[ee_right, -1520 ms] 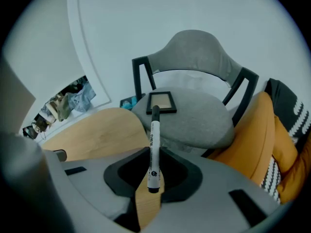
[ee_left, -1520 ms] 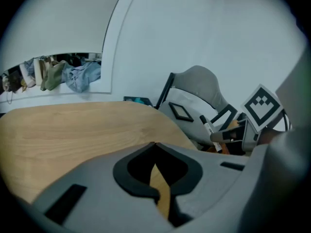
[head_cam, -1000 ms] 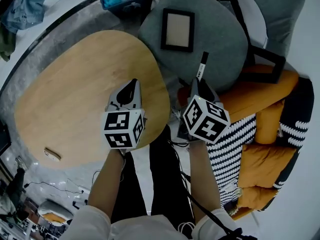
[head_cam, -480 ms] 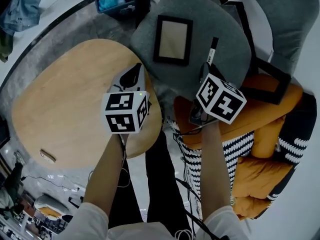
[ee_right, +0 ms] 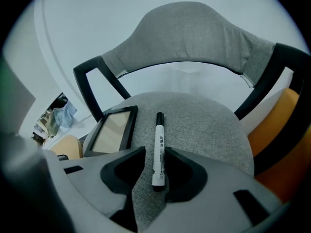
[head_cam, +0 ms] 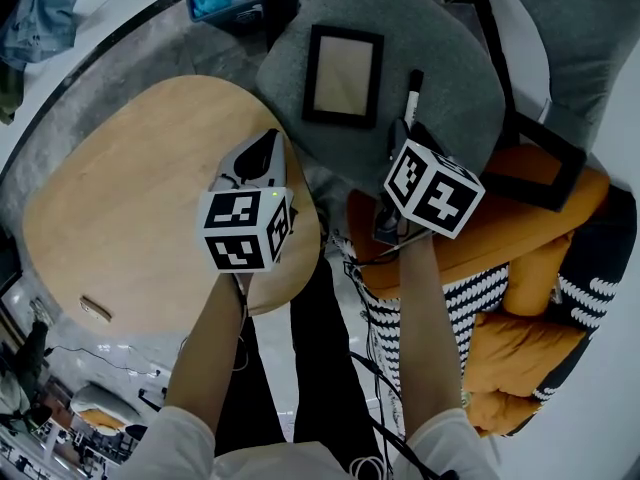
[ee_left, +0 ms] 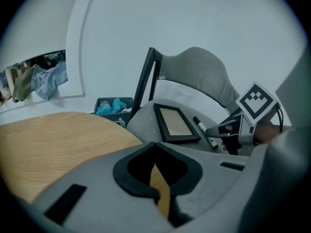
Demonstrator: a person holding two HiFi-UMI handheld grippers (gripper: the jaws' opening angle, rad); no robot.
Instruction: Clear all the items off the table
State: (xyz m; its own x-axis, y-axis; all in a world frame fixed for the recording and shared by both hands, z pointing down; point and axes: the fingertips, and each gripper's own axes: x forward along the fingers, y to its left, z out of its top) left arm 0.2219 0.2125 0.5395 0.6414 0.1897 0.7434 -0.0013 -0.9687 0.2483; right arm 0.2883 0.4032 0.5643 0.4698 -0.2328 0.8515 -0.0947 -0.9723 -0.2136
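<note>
Grey fabric covers the round chair seat (head_cam: pixel 450 78) where my right gripper (ee_right: pixel 155 149) points down. Its jaws have just been opening and stand apart. The white marker pen with a black cap (ee_right: pixel 158 149) lies flat on the seat between them, cap pointing away from me. I cannot tell from here whether it brushes the right-hand jaw. Just beside the marker, to its left, a black rectangular picture frame with a pale insert (ee_right: pixel 111 130) rests flat on the same seat.

My left gripper (ee_left: pixel 154 144) hangs over the near edge of the rounded light-wood table (head_cam: pixel 130 188). Its jaws are pressed together at the tips and nothing sits between them, with only a sliver of wood showing lower down. Orange cushions (head_cam: pixel 520 218) lie to the right of the chair.
</note>
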